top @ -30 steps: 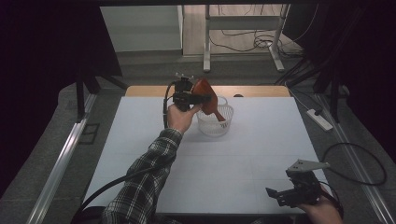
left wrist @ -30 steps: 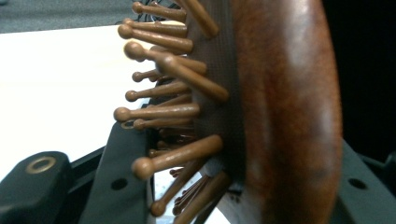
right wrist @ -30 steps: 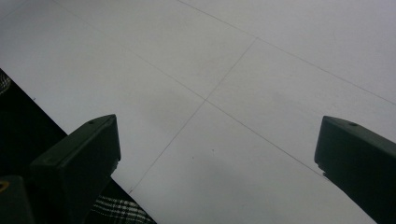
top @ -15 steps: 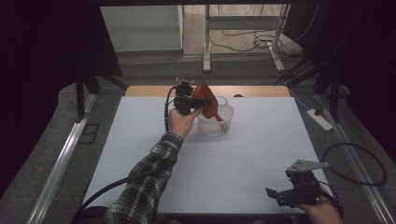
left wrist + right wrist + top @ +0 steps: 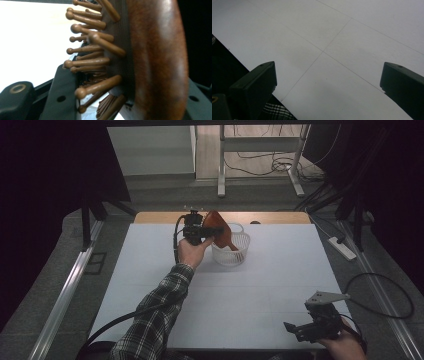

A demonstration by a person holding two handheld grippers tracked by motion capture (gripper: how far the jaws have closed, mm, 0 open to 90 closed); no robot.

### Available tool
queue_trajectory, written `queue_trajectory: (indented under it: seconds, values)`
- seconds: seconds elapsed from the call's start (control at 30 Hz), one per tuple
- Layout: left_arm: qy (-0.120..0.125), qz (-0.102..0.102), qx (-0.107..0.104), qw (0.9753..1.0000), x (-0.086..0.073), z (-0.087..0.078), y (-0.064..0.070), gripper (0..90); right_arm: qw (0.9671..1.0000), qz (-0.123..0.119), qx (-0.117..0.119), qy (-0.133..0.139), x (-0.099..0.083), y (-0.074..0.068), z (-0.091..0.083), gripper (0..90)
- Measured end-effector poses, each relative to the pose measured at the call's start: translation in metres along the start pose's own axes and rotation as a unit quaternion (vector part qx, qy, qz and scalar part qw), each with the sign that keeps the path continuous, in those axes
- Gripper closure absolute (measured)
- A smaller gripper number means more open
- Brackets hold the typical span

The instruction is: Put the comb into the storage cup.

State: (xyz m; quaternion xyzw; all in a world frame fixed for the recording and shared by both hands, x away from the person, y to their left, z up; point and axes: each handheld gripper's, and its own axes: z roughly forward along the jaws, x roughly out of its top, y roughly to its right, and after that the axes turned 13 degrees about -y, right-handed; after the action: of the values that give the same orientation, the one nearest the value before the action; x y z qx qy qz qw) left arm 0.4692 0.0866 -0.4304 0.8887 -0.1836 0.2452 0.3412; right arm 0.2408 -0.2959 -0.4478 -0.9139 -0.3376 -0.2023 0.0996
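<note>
left gripper [image 5: 199,231]: clamped on the head of a wooden hairbrush [image 5: 218,229], up at the far side of the table [image 5: 150,270]. In the left gripper view the brush head [image 5: 155,57] sits right between the two black jaws, bristle pins sticking out to one side.

hairbrush: held in the air, tilted, over the near-left rim of the basket. The handle end looks like it pokes down into the basket, but can't tell if it's touching the bottom or a wall.

basket [image 5: 239,255]: small white mesh one, upright on the table, just right of the left hand. Nothing else in it that I can make out.

right gripper [image 5: 300,329]: parked at the near right corner, well away from the action. Jaws wide apart with nothing in them, just bare table between them in the right gripper view.

done so far: brush is grabbed, lifted and brought over the basket, so the hard part is basically sorted imo.

left to do: lower it the rest of the way in, let go, pull the gripper clear. Brush looks longer than the basket is wide, so my guess is it ends up leaning on the rim rather than lying flat.
</note>
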Motion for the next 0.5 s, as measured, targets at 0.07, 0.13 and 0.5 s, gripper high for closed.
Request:
queue_trajectory:
  seconds: [0.07, 0.13, 0.5]
  values:
    - [0.0, -0.002, 0.0, 1.0, 0.0, 0.0, -0.001, 54.4, 1.0, -0.001, 0.0, 0.0, 0.0, 0.0, 0.0, 0.9]
    - [0.0, -0.009, -0.004, 1.0, -0.001, 0.0, -0.004, 53.6, 1.0, -0.001, -0.001, -0.001, 0.0, 0.0, 0.0, 0.9]
    - [0.006, -0.024, -0.006, 0.9997, -0.006, 0.001, -0.013, 49.4, 1.0, -0.002, -0.001, -0.002, 0.0, 0.0, 0.0, 1.0]
